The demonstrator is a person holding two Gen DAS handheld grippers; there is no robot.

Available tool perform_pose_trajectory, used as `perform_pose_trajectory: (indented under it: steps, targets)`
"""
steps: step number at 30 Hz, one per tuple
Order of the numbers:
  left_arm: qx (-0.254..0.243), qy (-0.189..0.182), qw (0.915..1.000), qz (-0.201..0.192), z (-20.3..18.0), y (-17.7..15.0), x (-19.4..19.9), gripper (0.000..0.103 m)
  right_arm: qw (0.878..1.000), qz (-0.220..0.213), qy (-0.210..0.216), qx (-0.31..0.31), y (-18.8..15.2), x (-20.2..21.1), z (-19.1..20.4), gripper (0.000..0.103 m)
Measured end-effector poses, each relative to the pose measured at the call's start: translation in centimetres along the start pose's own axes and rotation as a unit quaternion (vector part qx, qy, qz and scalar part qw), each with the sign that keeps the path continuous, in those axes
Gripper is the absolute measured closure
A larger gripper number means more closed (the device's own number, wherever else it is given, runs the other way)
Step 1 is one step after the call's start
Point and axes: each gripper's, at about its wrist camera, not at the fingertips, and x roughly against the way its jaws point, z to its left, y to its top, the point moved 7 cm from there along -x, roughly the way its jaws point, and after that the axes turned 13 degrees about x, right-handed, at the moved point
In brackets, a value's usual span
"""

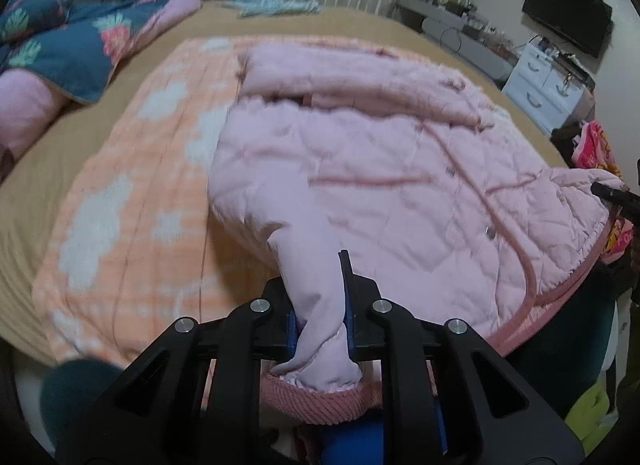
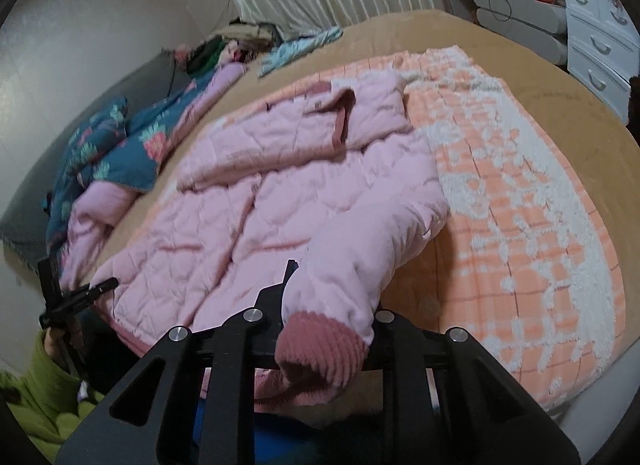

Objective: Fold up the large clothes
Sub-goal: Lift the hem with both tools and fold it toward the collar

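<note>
While the pink quilted jacket [image 1: 360,153] lies across the bed's orange-and-white blanket [image 1: 132,193], each tongs clamps one sleeve end. Left tongs [image 1: 320,305] and right tongs [image 2: 320,317] hold near corners; the body extends away from both.

You have a pale pink quilted jacket [image 1: 360,169] in mid-frame, trimmed with darker rose ribbed cuffs [image 2: 320,345] at the lower centre. Under it lies an orange-and-white checked blanket [image 1: 132,201] with white cloud-like patches. The bed cover [image 2: 520,77] around it is plain tan. At the upper left you see a dark blue quilt [image 1: 68,49] printed with teal leaves and pink flowers, its lining pink. Your grippers' frames are black, with blue pads.
</note>
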Motion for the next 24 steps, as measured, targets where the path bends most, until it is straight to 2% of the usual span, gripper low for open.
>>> perform_pose_trajectory:
  steps: [10, 24]
  targets:
    - [-0.009, -0.011, 0.9986, -0.052, -1.9, 4.8, 1.3, 0.094, 0.998, -0.055, 0.007, -0.013, 4.7, 1.1, -0.2, 0.087]
    - [-0.008, -0.038, 0.9935, -0.107, -4.1, 11.4, 2.9, 0.095, 0.996, -0.091, 0.006, -0.024, 9.6, 2.1, -0.8, 0.088]
